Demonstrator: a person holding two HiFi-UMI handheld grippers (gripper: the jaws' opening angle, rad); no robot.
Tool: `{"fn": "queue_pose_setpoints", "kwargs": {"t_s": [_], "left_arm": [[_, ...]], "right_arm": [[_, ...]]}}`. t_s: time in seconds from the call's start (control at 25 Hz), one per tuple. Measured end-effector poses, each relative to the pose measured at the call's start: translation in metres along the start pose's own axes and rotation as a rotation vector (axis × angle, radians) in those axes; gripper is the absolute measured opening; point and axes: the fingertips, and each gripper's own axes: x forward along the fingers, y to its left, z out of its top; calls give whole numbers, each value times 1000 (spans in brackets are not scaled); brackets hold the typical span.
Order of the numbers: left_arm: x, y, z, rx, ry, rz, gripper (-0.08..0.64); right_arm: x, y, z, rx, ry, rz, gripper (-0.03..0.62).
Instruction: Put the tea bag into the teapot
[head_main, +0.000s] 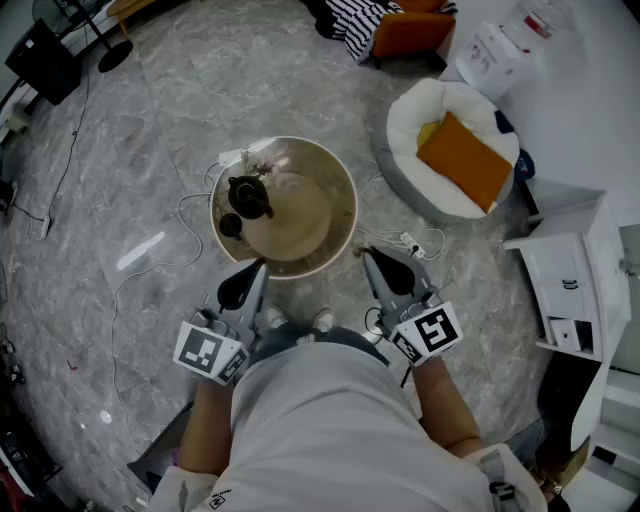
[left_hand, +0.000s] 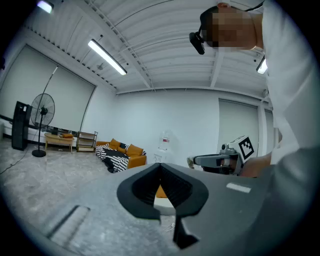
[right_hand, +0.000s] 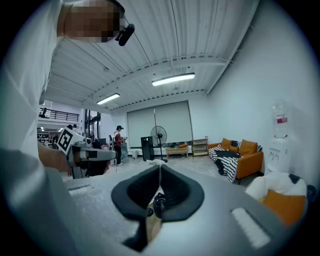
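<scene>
L tool (head_main: 245, 280) and R tool (head_main: 385, 265) are both sitting clenched, nothing between jaws, hovering side by side near the closest rim of the round worktop (head_main: 330, 215). Black teapot (head_main: 248, 197) is standing on the worktop's left part, ahead of the L tool. Dark round lid (head_main: 231, 224) is lying just beside it. Small pale item (head_main: 255, 160) is lying at the far-left rim; cannot confirm it as the tea bag.

Round table (head_main: 322, 228) at centre; white floor cushion (head_main: 408, 125) bearing orange pillow (head_main: 466, 160), upper right; orange sofa (head_main: 412, 32), top edge.
</scene>
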Motion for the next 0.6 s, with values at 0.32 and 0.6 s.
{"fn": "queue_pose_setpoints", "kwargs": {"t_s": [0.32, 0.6], "left_arm": [[-33, 45, 2, -38, -11, 33, 6], [-54, 82, -15, -72, 35, 27, 6]], "right_arm": [[35, 26, 6, 30, 1, 0, 8], [78, 41, 2, -14, 40, -4, 8]]}}
